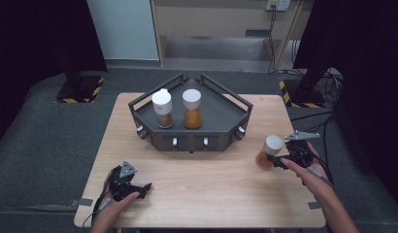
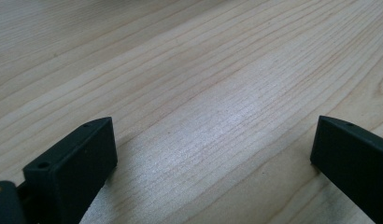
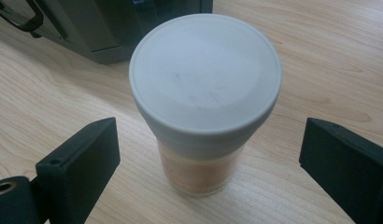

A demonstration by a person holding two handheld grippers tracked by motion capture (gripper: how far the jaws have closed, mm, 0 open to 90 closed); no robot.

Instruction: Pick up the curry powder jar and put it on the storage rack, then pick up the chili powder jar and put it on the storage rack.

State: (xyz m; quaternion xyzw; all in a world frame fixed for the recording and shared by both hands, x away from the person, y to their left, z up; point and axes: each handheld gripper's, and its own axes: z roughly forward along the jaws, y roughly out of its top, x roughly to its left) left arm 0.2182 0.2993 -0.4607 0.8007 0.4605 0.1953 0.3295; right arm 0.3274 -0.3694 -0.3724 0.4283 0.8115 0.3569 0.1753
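At right of the high view, the right gripper (image 1: 278, 160) straddles a white-capped spice jar (image 1: 270, 152) on the table (image 1: 211, 189), jaws apart, not pressing. The dark rack (image 1: 221, 114) with two jars (image 1: 162, 108) stands upper centre, well apart. Left gripper (image 1: 139, 187) rests lower left, jaws spread over bare wood.

No legible text or labels anywhere

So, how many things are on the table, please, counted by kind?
Spice jars with white lids: 3, two in the tray and one on the table
Dark tray: 1
Tongs: 2, left and right
Total: 6
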